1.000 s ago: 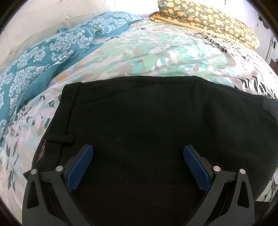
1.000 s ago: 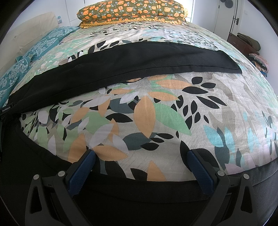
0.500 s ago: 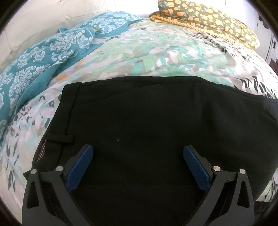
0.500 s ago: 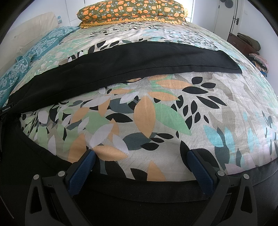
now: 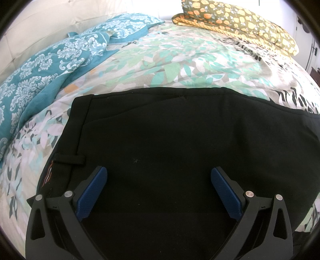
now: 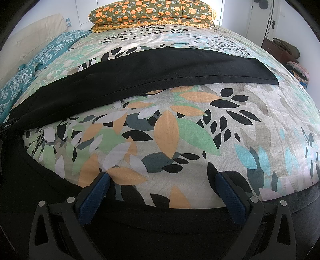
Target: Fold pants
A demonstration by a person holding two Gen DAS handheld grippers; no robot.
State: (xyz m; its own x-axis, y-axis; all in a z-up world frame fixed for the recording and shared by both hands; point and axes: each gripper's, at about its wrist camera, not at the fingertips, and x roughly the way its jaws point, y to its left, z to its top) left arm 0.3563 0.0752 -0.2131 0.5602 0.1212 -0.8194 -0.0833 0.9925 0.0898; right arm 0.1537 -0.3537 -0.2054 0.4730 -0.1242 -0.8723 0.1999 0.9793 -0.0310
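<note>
Black pants point(image 5: 180, 152) lie spread flat on the leafy bedspread point(image 6: 180, 130), legs apart. Your left gripper point(image 5: 159, 186) and right gripper point(image 6: 162, 192) both gape, empty. Soft, limp, light cloth: pinch waistband corner and hem edge.

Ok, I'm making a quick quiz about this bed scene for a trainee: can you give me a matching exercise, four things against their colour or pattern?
Things:
1. pants
2. far pillow
3. blanket by the headboard
4. gripper pads

Looks:
a. teal with white damask
b. plain black
c. solid blue
d. olive with orange flowers

Pairs: 1-b, 2-d, 3-a, 4-c
</note>
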